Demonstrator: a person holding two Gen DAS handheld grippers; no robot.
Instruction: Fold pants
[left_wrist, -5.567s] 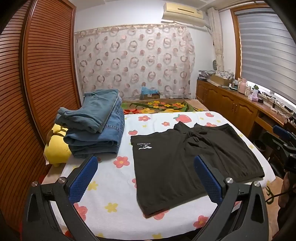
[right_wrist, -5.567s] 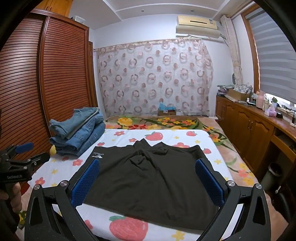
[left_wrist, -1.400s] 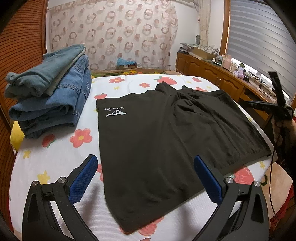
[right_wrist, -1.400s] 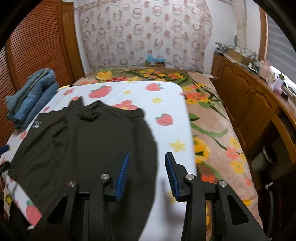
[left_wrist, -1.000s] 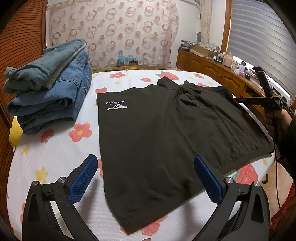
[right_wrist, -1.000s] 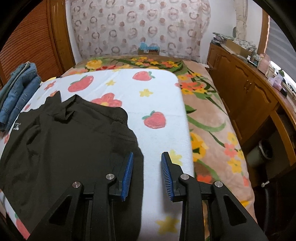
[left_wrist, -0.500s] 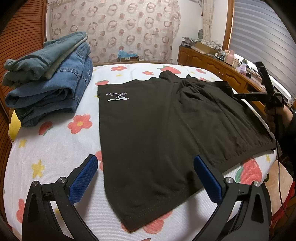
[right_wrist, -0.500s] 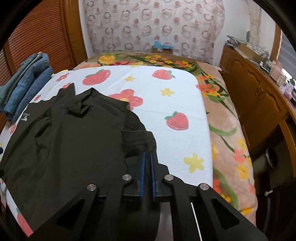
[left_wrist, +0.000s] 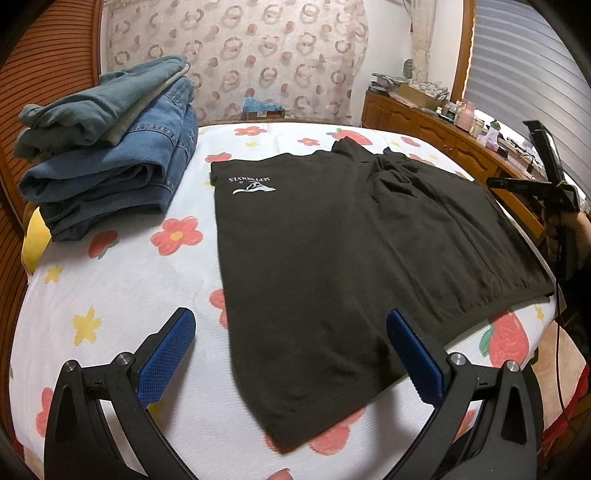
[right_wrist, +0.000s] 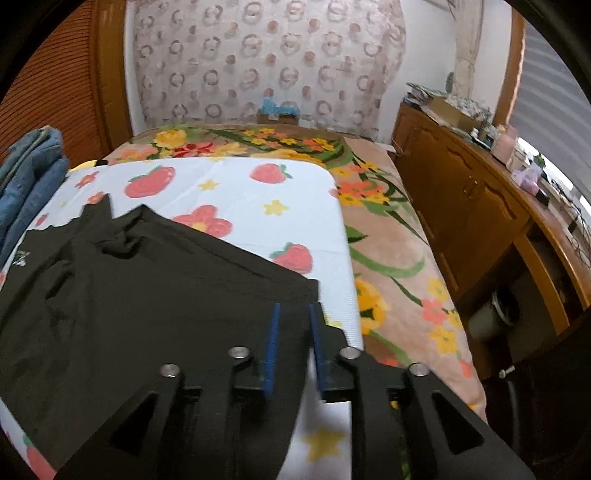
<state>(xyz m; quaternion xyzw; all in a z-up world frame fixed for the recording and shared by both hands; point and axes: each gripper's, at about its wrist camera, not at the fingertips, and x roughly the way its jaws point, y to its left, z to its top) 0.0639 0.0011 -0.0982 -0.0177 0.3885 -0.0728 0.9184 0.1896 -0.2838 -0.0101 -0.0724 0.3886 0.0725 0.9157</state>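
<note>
Black pants (left_wrist: 332, 240) with a white logo lie spread flat on the white flowered sheet (left_wrist: 110, 295). My left gripper (left_wrist: 291, 347) hangs open and wide above the near hem, touching nothing. In the right wrist view the pants (right_wrist: 147, 295) fill the lower left, with a corner near the sheet's right edge. My right gripper (right_wrist: 294, 325) sits over that corner. Its jaws are opening, a narrow gap apart, with black cloth between the blue pads (right_wrist: 273, 332) but not pinched. The left wrist view shows the right gripper (left_wrist: 493, 181) at the pants' far right side.
A stack of folded jeans (left_wrist: 110, 155) stands at the sheet's left, with a yellow cushion (left_wrist: 35, 236) under it. Right of the sheet lies a floral blanket (right_wrist: 388, 258), then a wooden cabinet (right_wrist: 461, 206) and a bin (right_wrist: 495, 314). A slatted wardrobe is on the left.
The right gripper shut on the bunched pants corner half a second ago; now its jaws have parted and the corner lies flatter, drawn out towards the sheet's edge. The left gripper has barely moved.
</note>
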